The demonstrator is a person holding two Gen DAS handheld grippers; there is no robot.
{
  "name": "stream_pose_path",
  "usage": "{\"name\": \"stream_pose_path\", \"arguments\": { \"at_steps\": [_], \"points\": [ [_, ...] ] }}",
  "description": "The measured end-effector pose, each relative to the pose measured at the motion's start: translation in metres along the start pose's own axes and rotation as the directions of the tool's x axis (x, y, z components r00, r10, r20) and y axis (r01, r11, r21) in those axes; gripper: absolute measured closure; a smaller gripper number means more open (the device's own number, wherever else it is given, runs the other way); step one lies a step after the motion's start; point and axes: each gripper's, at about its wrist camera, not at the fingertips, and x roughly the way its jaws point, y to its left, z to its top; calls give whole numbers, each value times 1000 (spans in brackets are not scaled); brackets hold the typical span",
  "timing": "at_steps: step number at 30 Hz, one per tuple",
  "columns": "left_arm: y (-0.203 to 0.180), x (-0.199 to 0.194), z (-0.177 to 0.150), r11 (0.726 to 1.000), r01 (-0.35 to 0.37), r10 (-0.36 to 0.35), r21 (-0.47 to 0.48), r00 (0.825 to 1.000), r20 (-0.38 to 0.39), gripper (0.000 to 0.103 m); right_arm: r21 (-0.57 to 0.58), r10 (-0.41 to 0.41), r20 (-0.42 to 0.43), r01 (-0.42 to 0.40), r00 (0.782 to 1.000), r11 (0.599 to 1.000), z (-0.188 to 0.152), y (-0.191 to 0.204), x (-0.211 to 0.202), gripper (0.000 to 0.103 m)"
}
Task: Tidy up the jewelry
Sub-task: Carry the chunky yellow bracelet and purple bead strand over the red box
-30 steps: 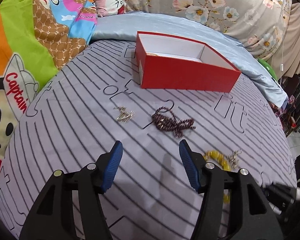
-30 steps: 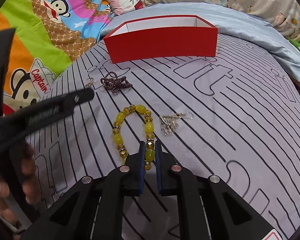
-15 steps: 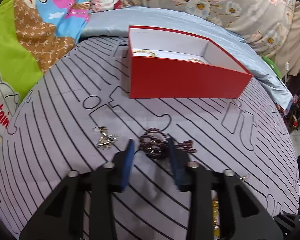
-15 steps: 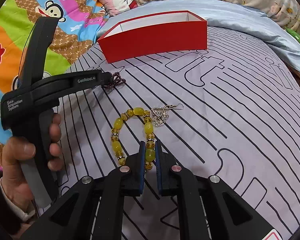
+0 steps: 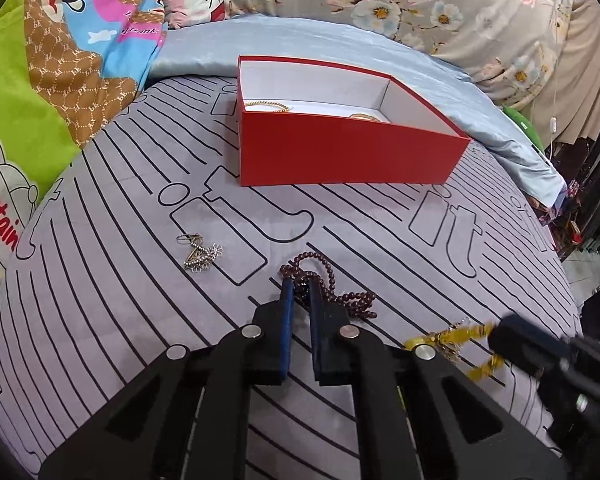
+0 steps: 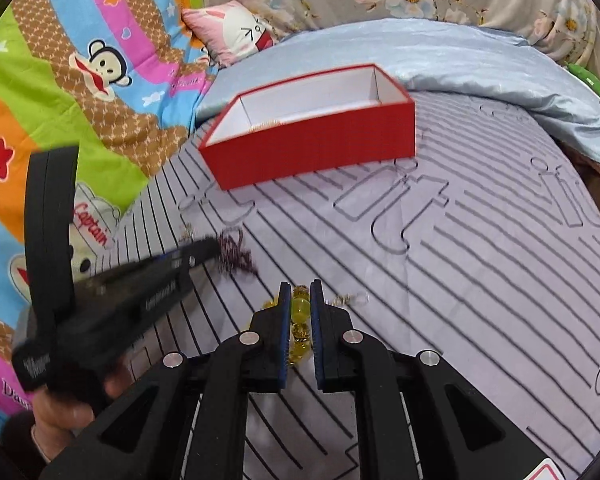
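Both hand-held grippers are loaded w/ jewelry. Left hand-held gripper (image 5: 299, 286) is clenched on the dark bead necklace (image 5: 332, 294), which lies on the striped bed cover (image 5: 112, 320); most of the strand trails off to the right of the tips. Right hand-held gripper (image 6: 300, 288) is clamped on the yellow bead bracelet (image 6: 299, 320), beads pinched between the blue pads, the rest hanging below; it looks just clear of the cover, though blur makes that hard to confirm.

Key relation: the red box (image 5: 340, 160) sits straight ahead of both grippers, farther up the bed, long side facing them, open top, some gold pieces already inside. Neither hand looks clearly nearer. Next move for each is likely up, forward, over the near wall.

Still loose on the cover: a silver earring (image 5: 200, 254) left of the necklace, another silver piece (image 6: 350, 299) just right of the bracelet.
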Motion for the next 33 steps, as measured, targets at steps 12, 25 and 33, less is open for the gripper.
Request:
{"name": "stream_pose_path", "arguments": {
  "at_steps": [12, 25, 33],
  "points": [
    [-2, -33, -3, 999, 32, -32, -11, 999, -4, 96, -12, 17, 97, -16, 995, 1000, 37, 8, -26, 94],
    [-12, -64, 42, 997, 68, -69, 27, 996, 62, 96, -45, 17, 163, -9, 986, 999, 87, 9, -38, 94],
    [-19, -57, 111, 995, 63, -72, 72, 989, 130, 96, -90, 46, 187, -29, 981, 996, 157, 11, -22, 94]
  ]
}}
